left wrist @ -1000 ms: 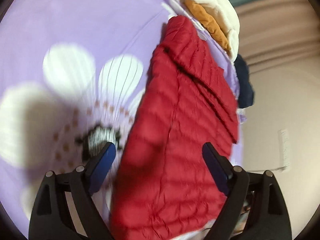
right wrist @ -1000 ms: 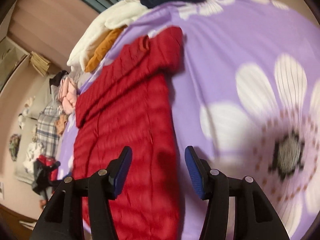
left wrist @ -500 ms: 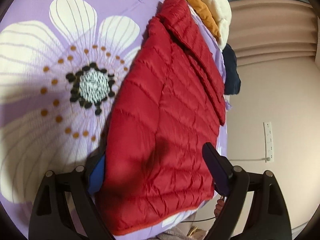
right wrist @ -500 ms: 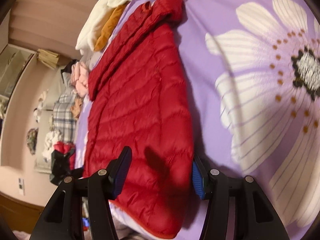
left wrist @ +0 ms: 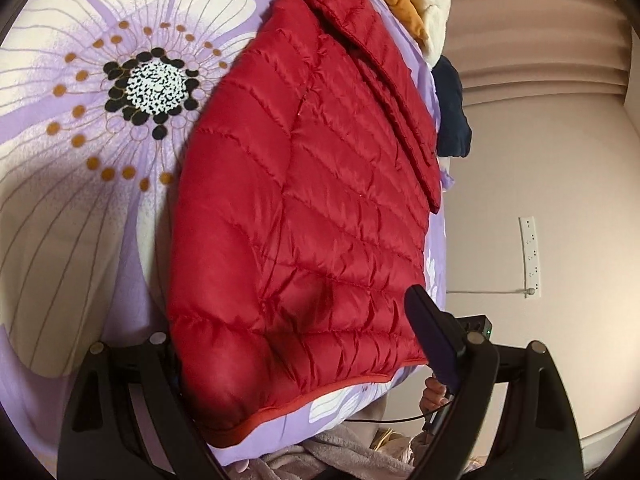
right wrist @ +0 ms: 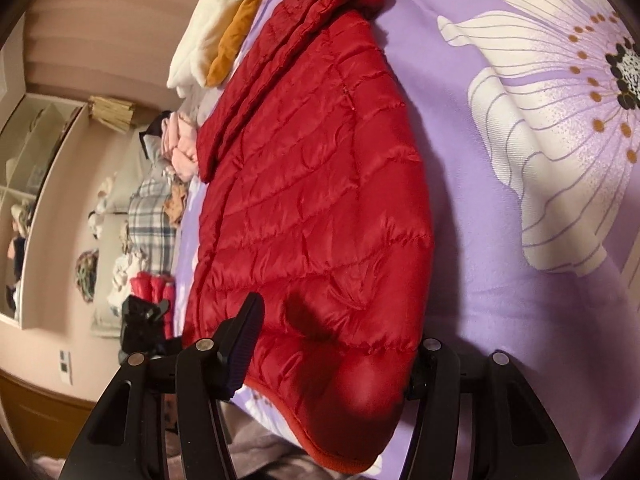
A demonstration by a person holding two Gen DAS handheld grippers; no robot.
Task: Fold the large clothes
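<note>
The red puffer jacket (left wrist: 304,208) runs lengthwise toward twelve o'clock, its hem bulging between the spread, unclamped jaws of both left gripper (left wrist: 296,344) and right gripper (right wrist: 332,344).

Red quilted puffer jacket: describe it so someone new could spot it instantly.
Start at the purple bedspread with big white flowers. The red quilted puffer jacket lies flat along its edge, hem nearest both grippers. Unlike the cream, orange and navy clothes piled past its collar, it is shiny, stitched in puffy bands and spread out.
</note>
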